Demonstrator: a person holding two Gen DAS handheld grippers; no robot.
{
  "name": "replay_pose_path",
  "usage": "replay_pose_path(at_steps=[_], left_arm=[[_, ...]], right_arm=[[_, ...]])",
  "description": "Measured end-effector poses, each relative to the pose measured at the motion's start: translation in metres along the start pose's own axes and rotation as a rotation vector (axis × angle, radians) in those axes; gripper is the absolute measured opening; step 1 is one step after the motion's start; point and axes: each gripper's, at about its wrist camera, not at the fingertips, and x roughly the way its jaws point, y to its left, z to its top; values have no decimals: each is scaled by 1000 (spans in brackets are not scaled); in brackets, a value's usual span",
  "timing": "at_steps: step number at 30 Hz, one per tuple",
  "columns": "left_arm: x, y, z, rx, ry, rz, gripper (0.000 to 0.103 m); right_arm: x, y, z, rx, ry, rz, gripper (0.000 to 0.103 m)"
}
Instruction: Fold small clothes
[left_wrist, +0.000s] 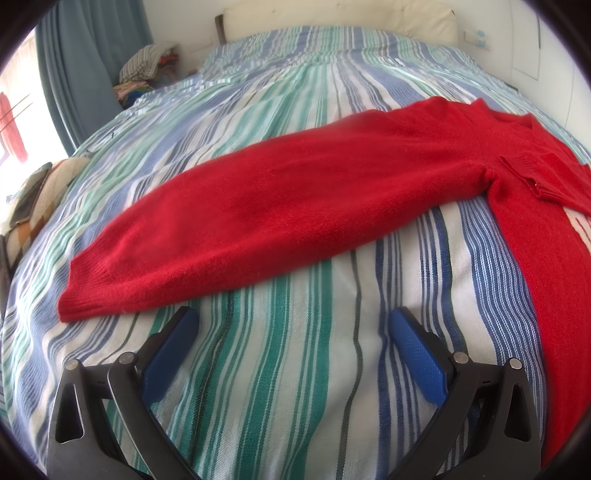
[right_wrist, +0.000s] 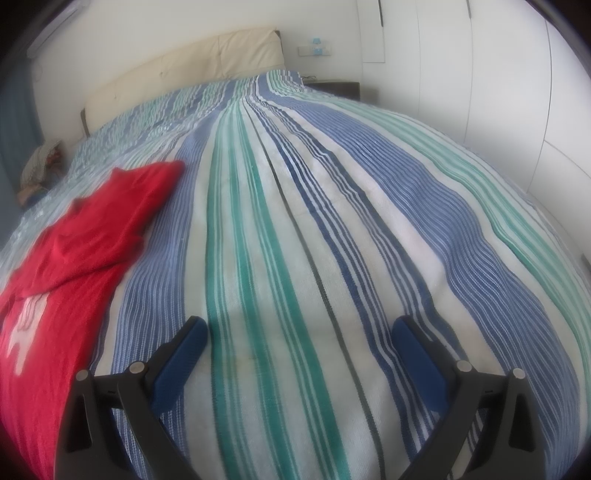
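A red knitted sweater (left_wrist: 295, 199) lies flat on the striped bedspread (left_wrist: 280, 387). One long sleeve stretches to the left, ending in a ribbed cuff (left_wrist: 85, 291). Its body runs off the right edge. My left gripper (left_wrist: 293, 325) is open just in front of the sleeve, near the cuff, holding nothing. In the right wrist view the sweater's body (right_wrist: 66, 266) with a white print lies at the left, the other sleeve folded across it. My right gripper (right_wrist: 299, 334) is open over bare bedspread (right_wrist: 295, 221), to the right of the sweater.
A cream headboard (right_wrist: 192, 70) stands at the far end of the bed. A pile of clothes (left_wrist: 147, 66) sits by the blue curtain (left_wrist: 77, 59) at the far left. White wardrobe doors (right_wrist: 498, 74) line the right side. A phone (left_wrist: 31, 194) rests on a stool left of the bed.
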Motion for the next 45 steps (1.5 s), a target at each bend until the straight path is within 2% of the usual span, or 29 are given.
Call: replay_pose_path(at_steps=[26, 30, 34, 36, 38, 41, 43, 45], left_arm=[[0, 0, 0, -4, 5, -6, 103], [1, 0, 3, -10, 39, -6, 103], [-14, 3, -3, -103, 176, -13, 103], [-34, -1, -13, -110, 205, -68, 102], [-63, -5, -27, -110, 188, -191, 102], [-105, 2, -40, -169, 166, -358, 102], [-130, 24, -31, -212, 99, -407, 102], [-143, 64, -12, -293, 15, -408, 102]], right_arm=[[0, -1, 0, 8, -3, 15, 100], [0, -1, 0, 8, -4, 16, 100], [0, -2, 0, 9, -3, 19, 101], [0, -2, 0, 13, -3, 28, 101], [0, -3, 0, 18, -4, 38, 102], [0, -3, 0, 21, -2, 46, 102], [1, -4, 0, 22, 0, 48, 103], [1, -3, 0, 23, 0, 50, 103]])
